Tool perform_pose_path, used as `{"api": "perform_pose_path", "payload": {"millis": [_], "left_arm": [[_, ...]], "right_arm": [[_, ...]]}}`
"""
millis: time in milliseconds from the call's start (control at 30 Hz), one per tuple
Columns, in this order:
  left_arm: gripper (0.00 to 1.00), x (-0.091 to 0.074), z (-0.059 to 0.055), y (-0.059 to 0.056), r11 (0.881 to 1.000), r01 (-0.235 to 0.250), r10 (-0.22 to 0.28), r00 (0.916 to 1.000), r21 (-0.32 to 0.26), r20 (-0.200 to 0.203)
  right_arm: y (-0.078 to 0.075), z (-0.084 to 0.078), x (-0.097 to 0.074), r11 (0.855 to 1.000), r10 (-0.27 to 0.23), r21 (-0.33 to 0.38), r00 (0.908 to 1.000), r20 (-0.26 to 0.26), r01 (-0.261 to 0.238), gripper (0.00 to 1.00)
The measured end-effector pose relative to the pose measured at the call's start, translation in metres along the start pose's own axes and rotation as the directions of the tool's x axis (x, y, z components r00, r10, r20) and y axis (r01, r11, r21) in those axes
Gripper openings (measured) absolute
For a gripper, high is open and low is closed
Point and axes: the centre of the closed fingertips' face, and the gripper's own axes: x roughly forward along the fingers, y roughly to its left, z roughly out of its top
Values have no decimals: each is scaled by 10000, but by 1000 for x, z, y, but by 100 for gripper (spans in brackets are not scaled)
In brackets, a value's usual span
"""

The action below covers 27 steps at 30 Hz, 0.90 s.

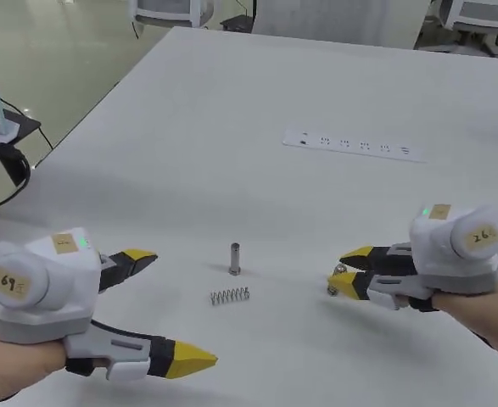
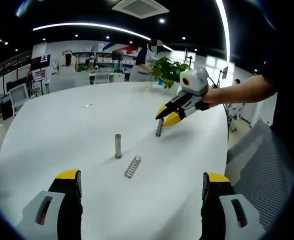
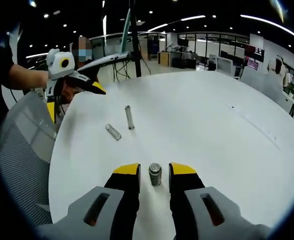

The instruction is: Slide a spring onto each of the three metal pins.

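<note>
The right gripper point(image 1: 347, 270) sits slightly open around the spring-covered pin point(image 3: 155, 175) on the right, maybe steadying it, while the wide-open left gripper point(image 1: 182, 307) looks ready for the loose spring point(image 1: 230, 295) just near the bare pin point(image 1: 234, 259).

Bright, even o/h light; soft shadows; sharp focus; fisheye warp @ edges.

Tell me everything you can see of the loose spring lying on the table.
The loose spring is a short, narrow coil of bare silvery wire, evenly wound as far as shows. It lies on its side on the white table, just nearer the person than the upright bare pin and apart from it. Only the table touches it. The open tongs of the left gripper point its way without reaching it.
</note>
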Motion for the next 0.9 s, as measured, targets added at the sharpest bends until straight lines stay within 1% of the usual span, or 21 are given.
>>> {"api": "perform_pose_path", "payload": {"millis": [67,167,233,400,500,633,767,900], "left_arm": [[98,0,1,-1,10000,19,-19,10000,13,6],[98,0,2,-1,10000,13,-13,10000,21,25],[98,0,2,-2,10000,13,-13,10000,34,15],[98,0,2,-4,10000,66,-66,10000,59,-9],[98,0,1,-4,10000,69,-69,10000,54,-9],[98,0,1,-4,10000,61,-61,10000,61,-31],[98,0,2,-4,10000,35,-35,10000,43,3],[98,0,1,-3,10000,5,-5,10000,49,-7]], "right_arm": [[1,3,-3,10000,-26,78,10000,91,25,29],[2,6,-10,9998,-140,142,9995,295,136,36],[1,7,-16,9996,-239,154,9989,402,233,36],[0,10,-28,9984,-418,402,9966,712,390,42],[1,11,-35,9973,-520,556,9953,820,475,47],[1,12,-45,9960,-742,573,9926,961,689,49],[0,10,-51,9961,-759,527,9918,1028,708,49],[3,8,-59,9967,-778,294,9918,1018,752,49]]}}
